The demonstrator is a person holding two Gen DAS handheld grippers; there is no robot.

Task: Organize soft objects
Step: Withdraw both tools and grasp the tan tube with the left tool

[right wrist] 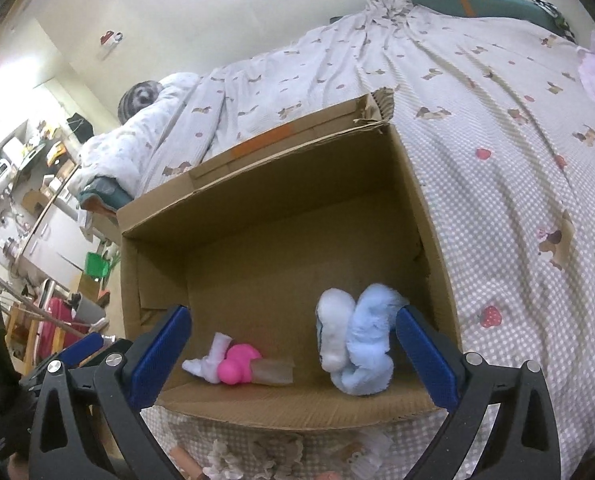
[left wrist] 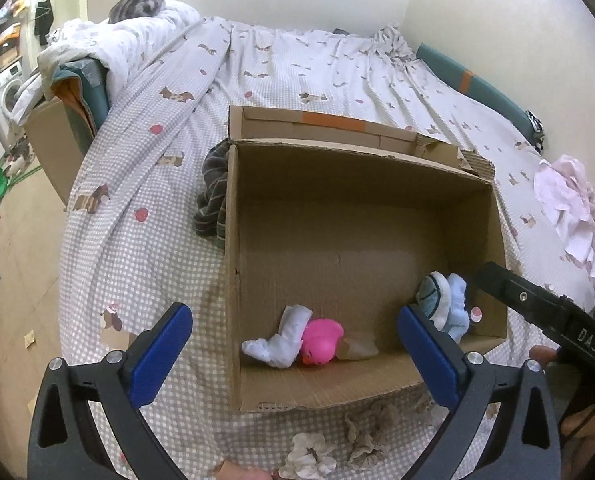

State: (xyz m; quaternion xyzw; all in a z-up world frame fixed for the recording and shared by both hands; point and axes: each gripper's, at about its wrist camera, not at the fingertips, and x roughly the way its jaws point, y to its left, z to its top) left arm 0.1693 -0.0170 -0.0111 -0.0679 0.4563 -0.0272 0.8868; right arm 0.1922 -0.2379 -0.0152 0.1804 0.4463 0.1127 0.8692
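The cardboard box (left wrist: 357, 240) lies open at frame centre on the bed (left wrist: 145, 216), its far half bare. Along its near wall lie a pink duck (left wrist: 321, 342), beak pointing lower left, and a blue-white sock bundle (right wrist: 355, 346), upright. Left gripper (left wrist: 293, 354) and right gripper (right wrist: 293, 354) both gape, empty.

Wide open floor across the far half of the cardboard box (left wrist: 361, 184), reachable from above. Near wall crowded: white sock (left wrist: 277, 340), pink duck (left wrist: 321, 340) and clear piece (left wrist: 357, 350) left of centre, blue-and-white fluffy bundle (right wrist: 357, 344) at right. Between them, a bare gap. Outside, striped cloth (left wrist: 211, 196) against the left wall, scrunchies (left wrist: 337, 440) along the front.
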